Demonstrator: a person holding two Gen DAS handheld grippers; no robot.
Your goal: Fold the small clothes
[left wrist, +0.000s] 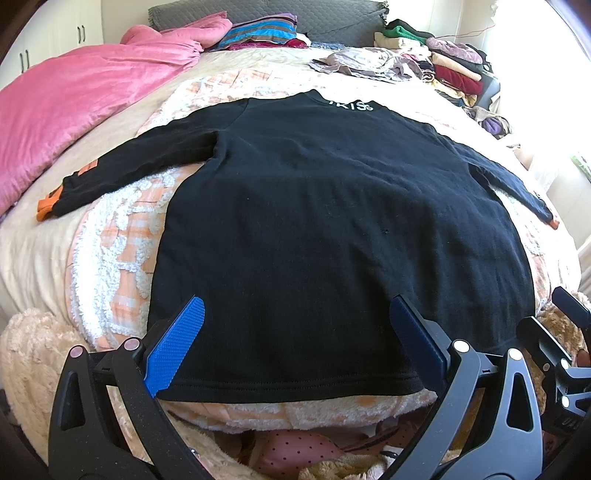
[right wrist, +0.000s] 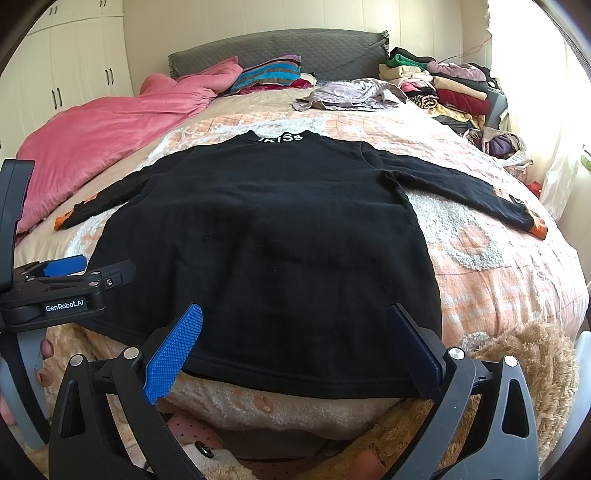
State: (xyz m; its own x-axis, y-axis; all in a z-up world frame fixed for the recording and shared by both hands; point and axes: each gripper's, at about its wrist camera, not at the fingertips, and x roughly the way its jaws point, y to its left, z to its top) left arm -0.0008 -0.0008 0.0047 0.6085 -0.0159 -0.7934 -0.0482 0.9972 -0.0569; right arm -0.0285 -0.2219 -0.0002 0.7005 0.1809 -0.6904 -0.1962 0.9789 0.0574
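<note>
My left wrist camera sits low at the near edge of the wide bed with the peach and white fleece blanket (left wrist: 122, 258), looking along my fingers toward the grey quilted headboard (left wrist: 295, 13). My right wrist camera sits just beside it at the same edge, facing the same way. Both share the spread black long-sleeved sweatshirt (left wrist: 332, 221) close below, and the far edge.

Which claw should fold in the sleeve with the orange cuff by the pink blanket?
Probably the left claw. It hovers open over the hem on the black top's left half, the same side as that sleeve. The right claw is open too, but sits further from it.
</note>
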